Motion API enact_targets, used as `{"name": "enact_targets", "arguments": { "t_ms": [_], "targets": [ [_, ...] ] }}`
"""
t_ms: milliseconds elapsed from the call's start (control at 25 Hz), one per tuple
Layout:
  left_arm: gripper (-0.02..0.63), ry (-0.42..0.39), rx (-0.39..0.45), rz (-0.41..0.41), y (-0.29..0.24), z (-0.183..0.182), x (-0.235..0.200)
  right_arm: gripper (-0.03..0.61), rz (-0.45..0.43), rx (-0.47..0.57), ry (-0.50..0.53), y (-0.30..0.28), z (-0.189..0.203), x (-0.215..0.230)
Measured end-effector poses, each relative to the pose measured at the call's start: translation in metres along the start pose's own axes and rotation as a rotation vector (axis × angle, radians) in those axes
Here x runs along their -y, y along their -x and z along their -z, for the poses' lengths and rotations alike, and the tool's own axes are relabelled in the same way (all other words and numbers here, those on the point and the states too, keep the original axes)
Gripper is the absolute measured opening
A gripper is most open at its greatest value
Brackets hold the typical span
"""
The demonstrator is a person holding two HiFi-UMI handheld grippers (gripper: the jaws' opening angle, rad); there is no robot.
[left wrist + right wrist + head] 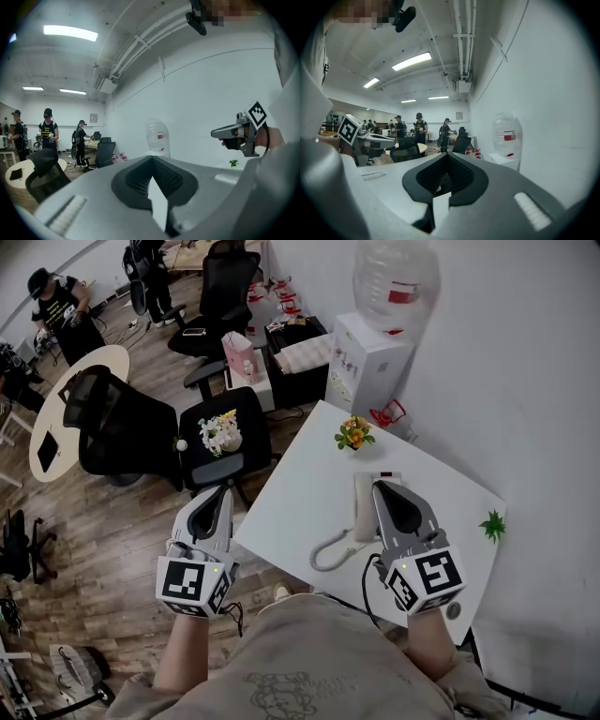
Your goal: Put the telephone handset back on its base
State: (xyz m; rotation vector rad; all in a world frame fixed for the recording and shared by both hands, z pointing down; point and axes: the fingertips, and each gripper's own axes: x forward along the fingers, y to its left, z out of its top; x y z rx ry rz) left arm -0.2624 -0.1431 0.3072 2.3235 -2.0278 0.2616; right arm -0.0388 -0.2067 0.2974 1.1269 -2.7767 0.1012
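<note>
A white telephone lies on the white table, and its coiled cord loops toward the near edge. My right gripper hovers over the phone and hides most of it, so I cannot tell whether the handset is on the base. Its jaws are shut with nothing between them, as the right gripper view also shows. My left gripper is held off the table's left edge, above the floor. It is shut and empty in its own view. Both point roughly level across the room.
A small pot of orange flowers and a green plant stand on the table. A water dispenser is beyond it against the wall. Black office chairs, a stool with flowers and several people fill the room to the left.
</note>
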Motion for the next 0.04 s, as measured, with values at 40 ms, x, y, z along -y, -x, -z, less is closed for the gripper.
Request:
{"name": "enact_targets", "arguments": {
  "t_ms": [40],
  "targets": [
    [0.002, 0.007, 0.002, 0.006, -0.001, -0.0005, 0.0009, 0.026, 0.0, 0.001, 0.008, 0.0003, -0.0002, 0.0003]
  ]
}}
